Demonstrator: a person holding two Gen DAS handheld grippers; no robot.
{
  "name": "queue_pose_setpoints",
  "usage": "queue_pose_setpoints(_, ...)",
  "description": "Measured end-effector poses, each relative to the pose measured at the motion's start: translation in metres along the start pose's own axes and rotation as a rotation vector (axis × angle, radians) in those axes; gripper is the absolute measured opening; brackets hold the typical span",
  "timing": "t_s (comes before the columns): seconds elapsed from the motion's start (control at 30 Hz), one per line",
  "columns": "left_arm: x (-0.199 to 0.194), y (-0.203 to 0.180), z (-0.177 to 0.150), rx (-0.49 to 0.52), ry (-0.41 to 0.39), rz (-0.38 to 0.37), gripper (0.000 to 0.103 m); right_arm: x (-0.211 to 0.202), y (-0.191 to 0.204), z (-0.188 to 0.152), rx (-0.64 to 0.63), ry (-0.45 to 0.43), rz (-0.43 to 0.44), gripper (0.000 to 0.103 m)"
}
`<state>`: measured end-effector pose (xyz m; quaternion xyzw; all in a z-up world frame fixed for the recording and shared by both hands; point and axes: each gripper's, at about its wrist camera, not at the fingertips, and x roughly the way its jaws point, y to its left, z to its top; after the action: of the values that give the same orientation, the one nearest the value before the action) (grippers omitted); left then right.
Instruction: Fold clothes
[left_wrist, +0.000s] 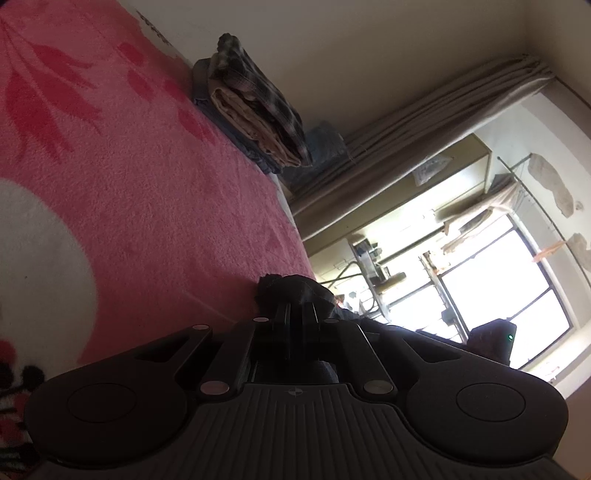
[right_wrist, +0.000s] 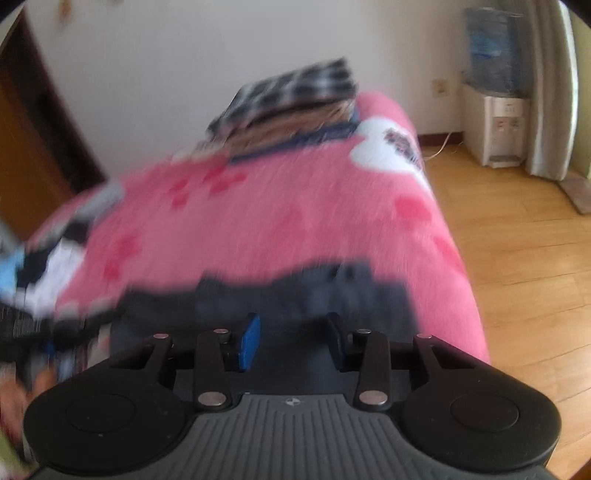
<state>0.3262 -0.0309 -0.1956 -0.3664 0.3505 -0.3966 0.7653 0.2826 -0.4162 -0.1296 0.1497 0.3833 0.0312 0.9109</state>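
Left gripper (left_wrist: 295, 308): jaws pressed together, pinching a bunch of dark cloth (left_wrist: 291, 290) at the tips. It hangs just over the pink blanket (left_wrist: 147, 184) on the bed, near the bed's edge.

Right gripper (right_wrist: 291, 338): jaws spread, nothing between the pads. The blue pad (right_wrist: 249, 341) shows on the left finger. A dark garment (right_wrist: 295, 291) lies flat on the blanket (right_wrist: 295, 206) just ahead of and below the tips; cannot tell if it touches them. This view is motion-blurred.

Stack of folded clothes (left_wrist: 255, 110) sits at the far end of the bed by the wall: plaid piece on top, tan one under it, dark blue at the bottom. Same stack (right_wrist: 291, 107) in the right view, well apart from the dark garment.

Loose pile of mixed clothes (right_wrist: 40, 266) at the left edge of the bed in the right view, too blurred to itemize.

Water dispenser (right_wrist: 495, 99) stands on the wooden floor (right_wrist: 517, 240) by the curtain (right_wrist: 554, 92).
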Motion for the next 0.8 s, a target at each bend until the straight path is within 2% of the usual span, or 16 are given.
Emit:
queue_pose_setpoints(0.07,0.003,0.000,0.002,0.001,0.002,0.004,0.003,0.009,-0.008,0.008,0.045,-0.054,-0.027,0.042)
queue_pose_setpoints(0.13,0.006,-0.001,0.003,0.005,0.003,-0.003,0.003,0.006,-0.022,0.010,0.141,-0.116,-0.011,0.042)
queue_pose_setpoints(0.23,0.013,-0.002,0.006,-0.017,0.003,-0.049,0.003,-0.024,-0.042,0.000,0.249,-0.222,0.031,0.042)
queue_pose_setpoints(0.27,0.016,0.000,0.007,-0.038,0.010,-0.082,0.003,-0.036,-0.047,-0.005,0.274,-0.249,0.046,0.042)
queue_pose_setpoints(0.33,0.029,0.009,0.011,-0.142,0.061,-0.201,0.004,-0.057,-0.058,-0.018,0.321,-0.279,0.075,0.042)
queue_pose_setpoints(0.37,0.036,0.015,0.012,-0.190,0.077,-0.227,0.004,-0.066,-0.063,-0.027,0.343,-0.285,0.085,0.042)
queue_pose_setpoints(0.47,0.052,0.030,0.015,-0.292,0.129,-0.193,0.006,-0.087,-0.079,-0.053,0.404,-0.274,0.073,0.042)
queue_pose_setpoints(0.53,0.048,0.032,0.018,-0.303,0.116,-0.157,0.013,-0.096,-0.088,-0.069,0.442,-0.260,0.060,0.042)
queue_pose_setpoints(0.6,0.043,0.034,0.021,-0.310,0.100,-0.120,0.037,-0.105,-0.097,-0.083,0.475,-0.249,0.050,0.043)
queue_pose_setpoints(0.7,0.030,0.031,0.027,-0.304,0.067,-0.085,0.042,-0.112,-0.103,-0.092,0.492,-0.246,0.033,0.043)
queue_pose_setpoints(0.8,0.011,0.018,0.030,-0.262,0.023,-0.051,0.043,-0.115,-0.098,-0.091,0.486,-0.259,0.043,0.043)
